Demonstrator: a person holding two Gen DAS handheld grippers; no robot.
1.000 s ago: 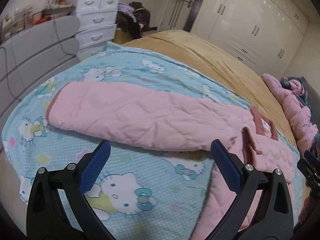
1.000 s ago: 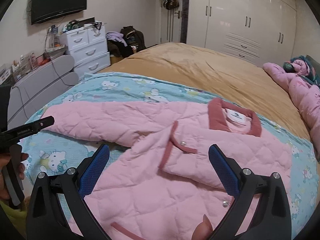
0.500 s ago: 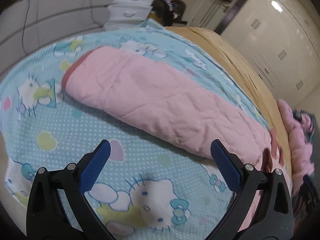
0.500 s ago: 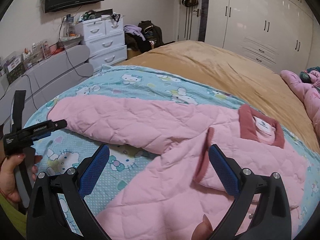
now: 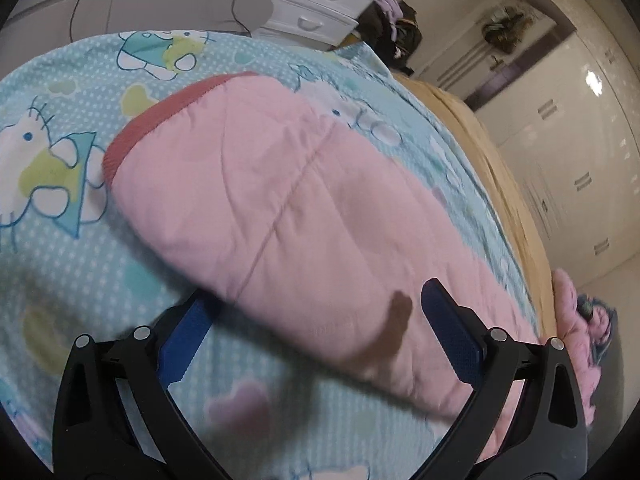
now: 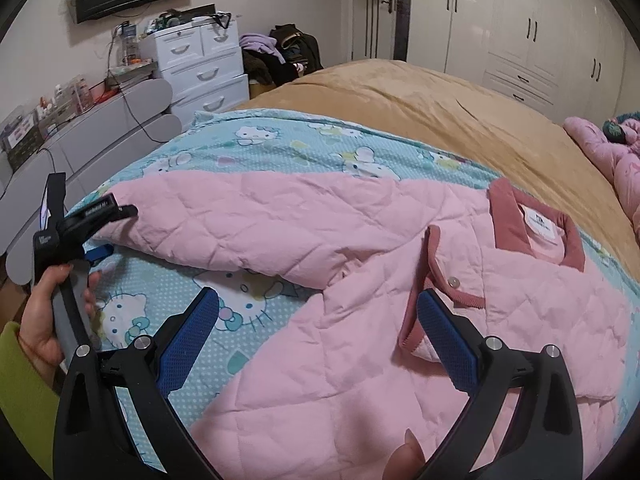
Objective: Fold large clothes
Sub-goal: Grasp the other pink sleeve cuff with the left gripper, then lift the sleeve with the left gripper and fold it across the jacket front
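Note:
A pink quilted jacket point(image 6: 360, 280) with dark pink trim lies spread on the cartoon-cat sheet point(image 6: 280, 148), collar point(image 6: 536, 228) to the right. Its long sleeve point(image 5: 280, 216) stretches left, ending in a dark pink cuff point(image 5: 160, 120). My left gripper point(image 5: 316, 320) is open and low over the sleeve, one finger on each side of its near edge. From the right wrist view, the left gripper point(image 6: 108, 232) sits at the sleeve's end, held by a hand point(image 6: 44, 320). My right gripper point(image 6: 320, 328) is open above the jacket's front, holding nothing.
A tan blanket point(image 6: 420, 112) covers the far part of the bed. More pink clothes point(image 6: 604, 148) lie at the right. White drawers point(image 6: 204, 64), a grey bench point(image 6: 100, 140) and a pile of dark clothes point(image 6: 288, 52) stand beyond the bed's left side. Wardrobes point(image 6: 540, 32) line the back wall.
My left gripper has dropped and moved in close to the sleeve near its cuff, so the sleeve now reaches between its fingers. The right gripper has shifted slightly left and stays open.

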